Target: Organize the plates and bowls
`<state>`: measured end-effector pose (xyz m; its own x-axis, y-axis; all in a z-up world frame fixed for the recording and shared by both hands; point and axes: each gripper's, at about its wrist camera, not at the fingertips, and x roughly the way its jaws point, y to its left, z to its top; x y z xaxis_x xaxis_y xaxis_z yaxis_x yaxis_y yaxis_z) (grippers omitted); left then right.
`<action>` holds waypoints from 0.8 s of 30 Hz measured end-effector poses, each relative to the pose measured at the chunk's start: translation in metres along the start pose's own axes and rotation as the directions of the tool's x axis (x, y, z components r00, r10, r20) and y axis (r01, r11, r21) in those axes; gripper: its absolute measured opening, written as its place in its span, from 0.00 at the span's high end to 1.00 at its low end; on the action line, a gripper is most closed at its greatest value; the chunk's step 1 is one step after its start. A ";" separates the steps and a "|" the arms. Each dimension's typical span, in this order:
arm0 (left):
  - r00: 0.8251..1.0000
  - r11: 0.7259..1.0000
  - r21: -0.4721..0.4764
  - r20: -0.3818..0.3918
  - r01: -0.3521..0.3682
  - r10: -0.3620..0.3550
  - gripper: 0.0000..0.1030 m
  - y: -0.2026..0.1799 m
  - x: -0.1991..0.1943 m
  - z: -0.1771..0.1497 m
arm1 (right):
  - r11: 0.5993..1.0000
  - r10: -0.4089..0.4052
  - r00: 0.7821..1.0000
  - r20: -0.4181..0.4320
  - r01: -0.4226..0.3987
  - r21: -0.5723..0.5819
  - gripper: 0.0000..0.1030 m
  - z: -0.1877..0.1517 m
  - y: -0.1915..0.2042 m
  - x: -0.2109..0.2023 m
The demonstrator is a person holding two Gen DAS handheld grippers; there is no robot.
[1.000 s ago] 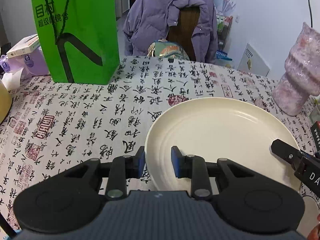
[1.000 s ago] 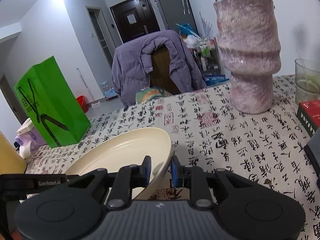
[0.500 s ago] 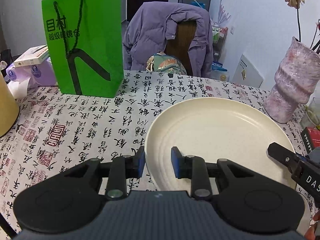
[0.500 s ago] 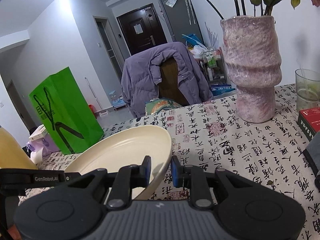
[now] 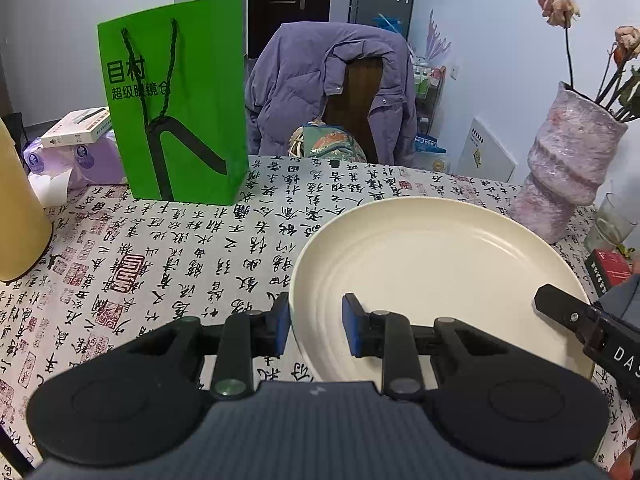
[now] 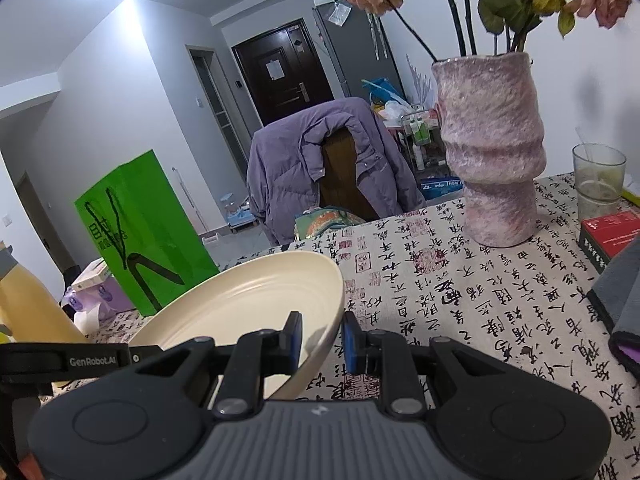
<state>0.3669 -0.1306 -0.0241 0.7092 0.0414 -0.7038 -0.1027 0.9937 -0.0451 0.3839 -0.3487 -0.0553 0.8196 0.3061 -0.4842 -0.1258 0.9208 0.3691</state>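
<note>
A large cream plate [image 5: 436, 276] hangs above the calligraphy-print tablecloth [image 5: 160, 264], held by both grippers at opposite rims. My left gripper [image 5: 314, 330] is shut on the plate's left rim, one blue pad outside and one inside. In the right wrist view the same plate [image 6: 248, 300] tilts up to the left, and my right gripper [image 6: 320, 342] is shut on its right rim. The right gripper's finger also shows at the plate's far edge [image 5: 568, 312] in the left wrist view.
A green paper bag [image 5: 176, 100] stands at the back left beside a yellow container [image 5: 16, 208] and tissue packs [image 5: 72, 152]. A pink vase [image 6: 492, 152] with dried flowers, a glass [image 6: 598, 180] and a red box [image 6: 612, 236] sit on the right. A chair with a purple jacket [image 5: 332, 88] is behind the table.
Both grippers have risen with the plate between them, and the table now lies lower in both views. Grip on both rims is unchanged.
</note>
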 end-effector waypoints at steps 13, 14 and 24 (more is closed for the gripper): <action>0.999 1.000 0.004 0.038 0.021 -0.021 0.73 0.000 -0.041 -0.010 | 1.000 0.002 0.999 0.054 -0.001 -0.008 0.80 0.000 0.011 -0.045; 0.999 1.000 0.004 0.042 0.022 -0.022 0.73 0.001 -0.044 -0.010 | 1.000 0.001 0.998 0.058 -0.001 -0.010 0.80 0.000 0.013 -0.049; 0.997 1.000 0.002 0.075 0.025 -0.025 0.73 0.004 -0.078 -0.021 | 1.000 0.002 0.996 0.089 0.000 -0.029 0.80 -0.006 0.026 -0.082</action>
<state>0.2968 -0.1318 0.0160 0.7617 0.0237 -0.6475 -0.0832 0.9946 -0.0614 0.3098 -0.3486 -0.0107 0.8656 0.2855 -0.4113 -0.1416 0.9275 0.3459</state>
